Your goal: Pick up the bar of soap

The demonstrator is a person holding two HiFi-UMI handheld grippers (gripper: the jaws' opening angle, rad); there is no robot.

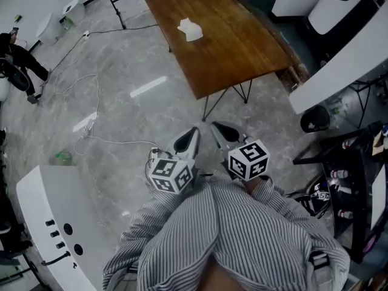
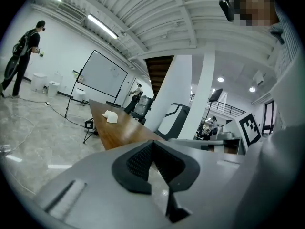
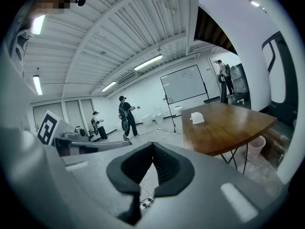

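Both hand-held grippers sit low in the head view, close in front of the person's striped shirt (image 1: pixel 242 235). The left hand-held gripper (image 1: pixel 193 133) and right hand-held gripper (image 1: pixel 218 127) lie side by side over the grey stone floor (image 1: pixel 121 120). Each carries a cube with black-and-white square markers, which are patterns and not lettering. Well ahead of them stands a wooden desk (image 1: pixel 242 47) on thin black legs. The white bar of soap (image 1: pixel 190 30) lies on it, towards the far end, apart from both tools. Loose cables (image 1: pixel 91 102) trail across the floor, and a black bin (image 1: pixel 315 119) stands by the desk's near right corner.

From the left gripper view, the dark ribbed pads meet at their tips, so this hand-held gripper is closed with nothing held. Beyond them the desk runs away, with the soap a small white lump on its top. A whiteboard on a stand (image 2: pixel 102 75) sits behind it, and a person (image 2: pixel 24 51) stands far left. The other tool's marker cube shows at the right edge.

From the right gripper view, the pads likewise touch at their tips, closed on nothing, with a bit of cable on the floor visible through the gap below them. The desk is ahead to the right with the soap on it, and a pale bin (image 3: pixel 257 147) stands beneath it. Two people (image 3: pixel 126 116) stand further back near the wall.
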